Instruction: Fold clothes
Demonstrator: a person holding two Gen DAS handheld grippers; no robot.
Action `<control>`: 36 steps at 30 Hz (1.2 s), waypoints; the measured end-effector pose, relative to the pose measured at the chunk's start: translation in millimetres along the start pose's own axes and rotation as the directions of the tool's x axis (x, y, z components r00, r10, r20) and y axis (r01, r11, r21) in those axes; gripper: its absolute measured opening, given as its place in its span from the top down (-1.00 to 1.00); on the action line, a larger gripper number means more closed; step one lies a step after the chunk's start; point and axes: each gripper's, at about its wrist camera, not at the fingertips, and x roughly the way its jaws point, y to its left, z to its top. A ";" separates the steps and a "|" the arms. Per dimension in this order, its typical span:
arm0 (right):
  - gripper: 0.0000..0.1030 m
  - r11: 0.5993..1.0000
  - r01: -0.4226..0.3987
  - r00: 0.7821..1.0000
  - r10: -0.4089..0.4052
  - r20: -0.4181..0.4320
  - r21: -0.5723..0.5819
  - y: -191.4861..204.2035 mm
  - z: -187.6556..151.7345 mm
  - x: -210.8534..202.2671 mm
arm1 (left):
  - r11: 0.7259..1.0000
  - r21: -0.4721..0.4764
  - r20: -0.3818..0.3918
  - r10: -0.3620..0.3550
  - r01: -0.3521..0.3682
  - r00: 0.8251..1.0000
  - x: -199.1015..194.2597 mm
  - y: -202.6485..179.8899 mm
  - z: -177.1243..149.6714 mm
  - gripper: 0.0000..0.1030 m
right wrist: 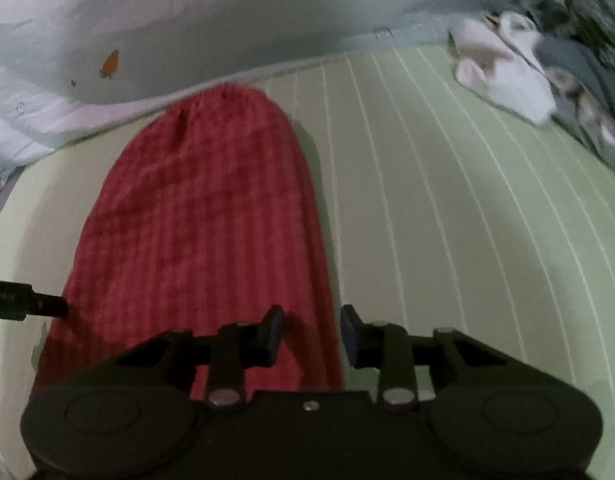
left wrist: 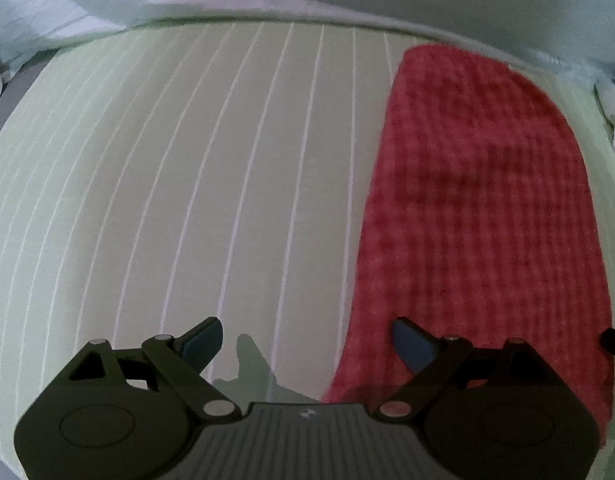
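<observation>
A red knitted cloth (left wrist: 479, 208) lies flat as a long strip on a light green striped bed sheet (left wrist: 187, 180). It also shows in the right wrist view (right wrist: 203, 220). My left gripper (left wrist: 307, 344) is wide open and empty, its right finger over the cloth's near left edge. My right gripper (right wrist: 312, 334) is partly open and empty, straddling the cloth's near right edge, with its left finger over the cloth. The tip of the left gripper (right wrist: 47, 306) shows at the cloth's left edge in the right wrist view.
A pale blue quilt (right wrist: 167, 20) is bunched along the far side of the bed. A pile of white and grey clothes (right wrist: 527, 76) lies at the far right on the sheet (right wrist: 447, 200).
</observation>
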 end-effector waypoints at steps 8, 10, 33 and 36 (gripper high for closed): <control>0.62 1.000 -0.022 1.000 0.022 0.009 -0.005 -5.1 -22.3 -19.3 | 1.000 -0.021 -0.017 -0.002 0.002 1.000 -14.9 11.2 -44.7 -0.78; 0.62 0.999 -0.038 0.999 0.038 -0.012 -0.015 -2.3 -28.8 -17.7 | 1.000 -0.024 -0.012 -0.003 0.003 1.000 -19.4 13.1 -53.1 -0.78; 0.55 0.977 -0.086 0.996 0.092 -0.021 0.193 -41.4 -65.3 -49.5 | 0.985 -0.156 0.014 -0.076 0.078 0.997 -35.9 31.4 -90.3 -0.78; 0.16 0.981 -0.092 0.994 0.101 -0.048 0.170 -38.3 -63.7 -45.4 | 0.984 -0.164 -0.007 -0.078 0.076 0.997 -28.6 25.8 -88.8 -0.78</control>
